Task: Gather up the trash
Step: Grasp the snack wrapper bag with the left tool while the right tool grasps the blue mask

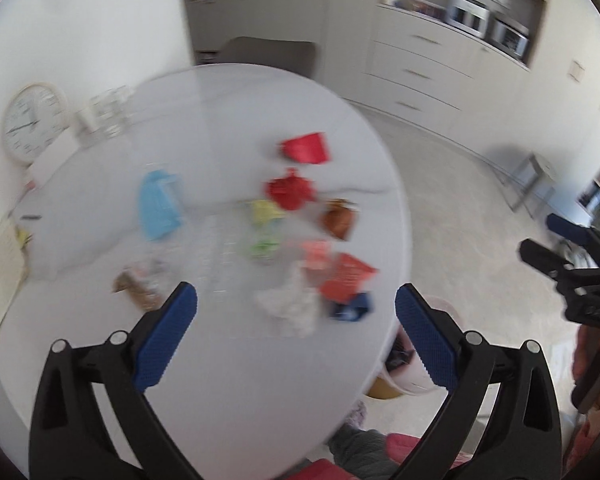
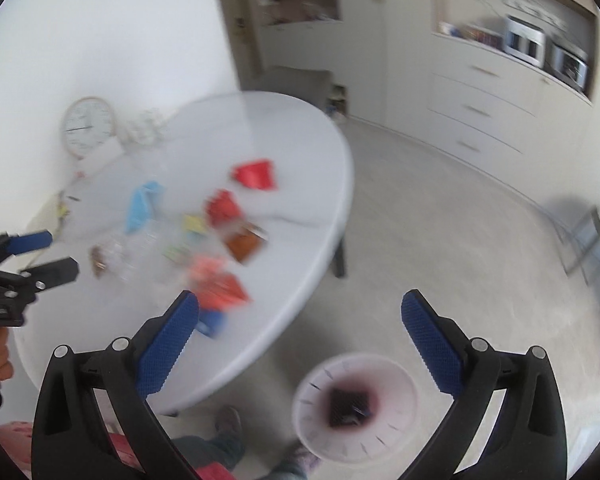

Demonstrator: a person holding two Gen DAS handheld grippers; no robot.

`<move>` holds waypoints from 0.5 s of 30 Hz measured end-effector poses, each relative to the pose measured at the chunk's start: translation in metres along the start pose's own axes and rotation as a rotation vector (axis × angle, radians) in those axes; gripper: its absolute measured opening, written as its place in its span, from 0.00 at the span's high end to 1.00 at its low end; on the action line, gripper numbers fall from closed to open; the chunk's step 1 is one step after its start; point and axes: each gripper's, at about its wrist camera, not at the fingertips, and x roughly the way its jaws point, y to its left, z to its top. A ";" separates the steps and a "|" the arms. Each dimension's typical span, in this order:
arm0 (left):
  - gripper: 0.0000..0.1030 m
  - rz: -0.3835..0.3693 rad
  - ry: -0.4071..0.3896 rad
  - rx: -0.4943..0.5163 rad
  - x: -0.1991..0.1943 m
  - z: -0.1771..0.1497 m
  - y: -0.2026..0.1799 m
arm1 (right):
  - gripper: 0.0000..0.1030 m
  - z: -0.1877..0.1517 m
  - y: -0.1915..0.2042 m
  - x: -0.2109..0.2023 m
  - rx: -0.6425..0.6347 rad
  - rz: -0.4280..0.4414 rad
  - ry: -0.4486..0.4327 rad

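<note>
Bin (image 2: 354,406) sits on the floor just off the table's near edge, below the right gripper (image 2: 300,308), with something dark already at its bottom. Both claws are spread wide and hold nothing: the right one hangs above the bin, the left gripper (image 1: 296,300) over the table's (image 1: 228,380) near part.

Trash is scattered across the table — nearest the bin a blue scrap (image 1: 352,306) and a white crumpled wad (image 1: 290,306), then a red wrapper (image 1: 346,276), a pink piece (image 1: 318,254), green (image 1: 264,246) and yellow (image 1: 264,210) bits, and a brown packet (image 1: 340,220). Farther from the bin lie a red crumple (image 1: 290,188), a light blue bag (image 1: 158,206) and, farthest, a red pouch (image 1: 306,148).

Both views are smeared by motion, so aim is the risk: a hurried pinch could take two overlapping pieces near the red wrapper, or nudge the blue scrap off the edge and past the bin. Light wrappers may also slip from the pads on the way over.
</note>
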 end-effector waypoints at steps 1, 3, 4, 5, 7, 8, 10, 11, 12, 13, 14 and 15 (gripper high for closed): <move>0.08 0.024 0.005 -0.030 0.002 -0.001 0.020 | 0.02 0.006 0.013 0.006 -0.012 0.021 -0.002; 0.08 0.057 0.019 -0.075 0.010 -0.004 0.052 | 0.02 0.015 0.038 0.017 -0.032 0.062 0.003; 0.08 0.072 0.020 -0.097 0.013 -0.005 0.070 | 0.02 0.020 0.052 0.024 -0.042 0.080 0.008; 0.08 0.084 0.021 -0.119 0.017 -0.007 0.088 | 0.02 0.022 0.062 0.029 -0.048 0.092 0.009; 0.08 0.099 0.030 -0.154 0.027 -0.008 0.110 | 0.02 0.029 0.087 0.043 -0.064 0.116 0.022; 0.08 0.100 0.037 -0.171 0.033 -0.008 0.123 | 0.02 0.031 0.095 0.046 -0.067 0.121 0.026; 0.08 0.103 0.070 -0.211 0.054 -0.009 0.145 | 0.02 0.038 0.112 0.057 -0.072 0.129 0.039; 0.08 0.105 0.083 -0.224 0.060 -0.010 0.150 | 0.02 0.041 0.118 0.062 -0.071 0.132 0.043; 0.08 0.114 0.109 -0.249 0.072 -0.011 0.160 | 0.02 0.045 0.126 0.068 -0.072 0.134 0.052; 0.08 0.109 0.125 -0.271 0.080 -0.012 0.166 | 0.02 0.048 0.131 0.074 -0.072 0.134 0.058; 0.08 0.107 0.140 -0.294 0.088 -0.012 0.172 | 0.02 0.050 0.137 0.078 -0.072 0.134 0.061; 0.08 0.111 0.164 -0.328 0.100 -0.012 0.178 | 0.02 0.054 0.142 0.084 -0.071 0.134 0.069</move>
